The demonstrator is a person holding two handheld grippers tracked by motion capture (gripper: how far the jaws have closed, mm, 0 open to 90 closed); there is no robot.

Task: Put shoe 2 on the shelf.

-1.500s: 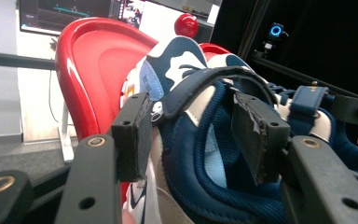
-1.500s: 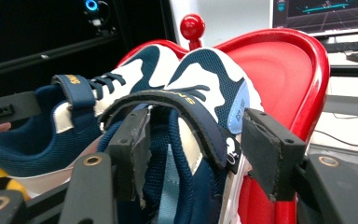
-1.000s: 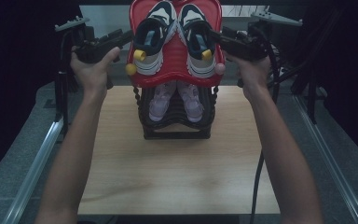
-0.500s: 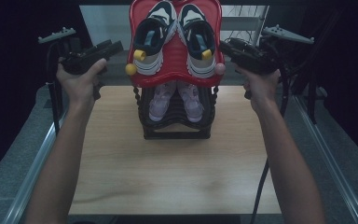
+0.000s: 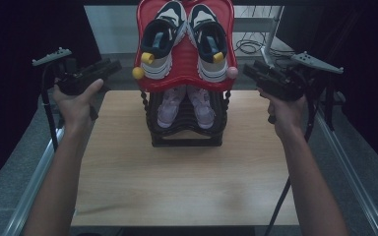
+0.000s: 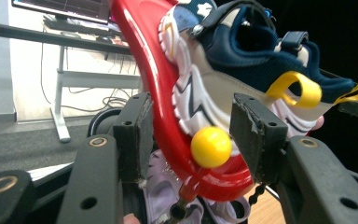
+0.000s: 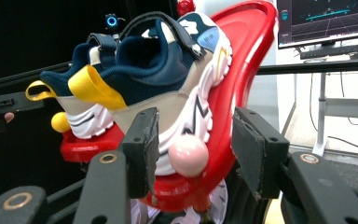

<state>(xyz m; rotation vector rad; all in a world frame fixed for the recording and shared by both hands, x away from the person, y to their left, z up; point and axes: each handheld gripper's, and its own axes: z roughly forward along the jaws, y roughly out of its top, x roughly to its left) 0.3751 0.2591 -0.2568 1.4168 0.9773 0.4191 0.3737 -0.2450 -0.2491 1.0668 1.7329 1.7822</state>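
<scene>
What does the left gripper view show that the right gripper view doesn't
Left gripper view alone: the yellow ball sits between the open left claw jaws, untouched, and a desk leg with cables stands behind. Right gripper view alone: the pink ball sits between the right claw jaws, which have just been closing without touching it, and a monitor glows behind. Both share the red tray and the navy sneakers with yellow heel loops.
</scene>
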